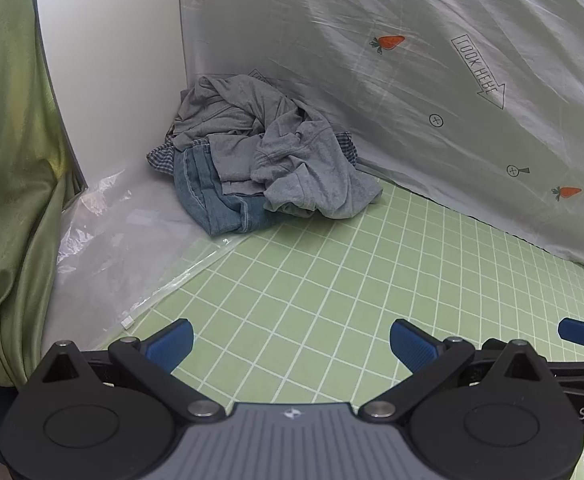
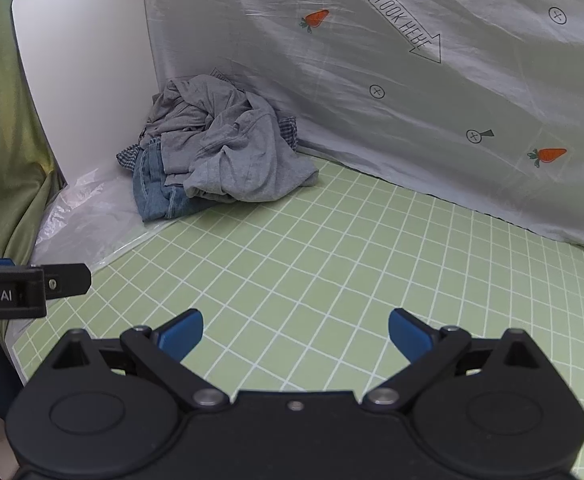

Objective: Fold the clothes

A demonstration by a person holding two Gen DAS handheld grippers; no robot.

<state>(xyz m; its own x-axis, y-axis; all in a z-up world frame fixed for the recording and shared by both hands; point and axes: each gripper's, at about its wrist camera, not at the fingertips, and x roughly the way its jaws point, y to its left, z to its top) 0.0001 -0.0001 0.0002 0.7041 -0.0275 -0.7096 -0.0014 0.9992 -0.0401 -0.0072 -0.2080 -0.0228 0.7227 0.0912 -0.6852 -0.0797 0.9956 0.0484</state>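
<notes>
A crumpled pile of clothes [image 1: 267,152] lies in the far left corner of the green grid mat [image 1: 332,280]: a grey shirt on top, blue jeans [image 1: 215,200] beneath, a checked garment at the edges. It also shows in the right wrist view [image 2: 227,148], with the jeans [image 2: 159,196] under it. My left gripper [image 1: 291,344] is open and empty, low over the mat, well short of the pile. My right gripper [image 2: 295,334] is open and empty, beside the left one, also short of the pile.
A clear plastic bag [image 1: 111,240] lies left of the mat. A white panel [image 1: 111,80] stands behind the pile. A grey carrot-print sheet [image 1: 412,80] hangs along the back. Green fabric [image 1: 7,160] drapes at the left. The left gripper's side [image 2: 19,288] shows in the right wrist view.
</notes>
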